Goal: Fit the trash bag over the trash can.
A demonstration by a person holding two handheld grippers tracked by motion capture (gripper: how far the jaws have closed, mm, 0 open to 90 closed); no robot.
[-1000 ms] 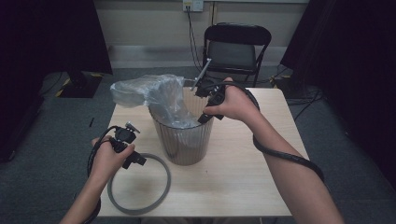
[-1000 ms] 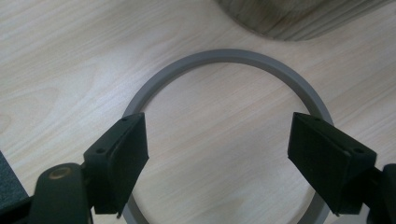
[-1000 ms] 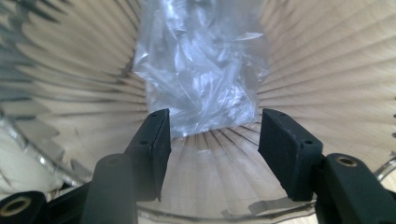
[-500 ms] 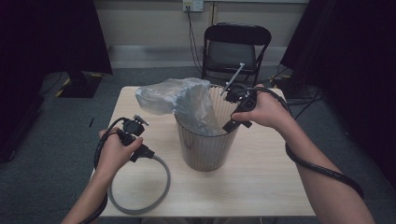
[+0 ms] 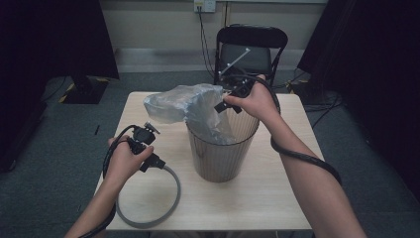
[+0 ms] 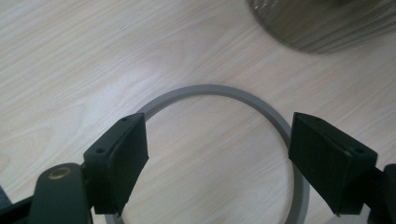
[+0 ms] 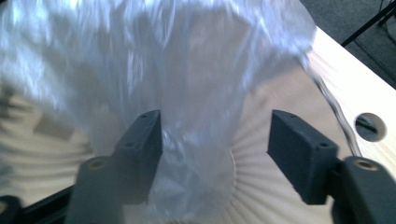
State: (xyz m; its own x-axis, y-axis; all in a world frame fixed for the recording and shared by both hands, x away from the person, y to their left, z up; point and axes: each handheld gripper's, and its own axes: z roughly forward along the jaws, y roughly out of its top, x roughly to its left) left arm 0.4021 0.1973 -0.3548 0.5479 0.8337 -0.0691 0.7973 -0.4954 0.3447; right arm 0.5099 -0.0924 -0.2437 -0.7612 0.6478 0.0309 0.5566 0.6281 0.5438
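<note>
Pale wooden tabletop (image 5: 257, 198), bin work under way.
Right hand-held gripper (image 7: 212, 140), jaws spread, sits at the bin (image 5: 223, 153) rim against the clear plastic bag (image 5: 190, 106); left hand-held gripper (image 6: 217, 163) gapes released over the grey ring (image 6: 219, 91) beside the bin.

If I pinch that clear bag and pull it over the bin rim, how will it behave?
The clear bag looks thin and crumpled, so it will probably be floppy and light. Its glossy film may slip between the right gripper, whose jaws stand open. The bin looks light and might shift when tugged.
</note>
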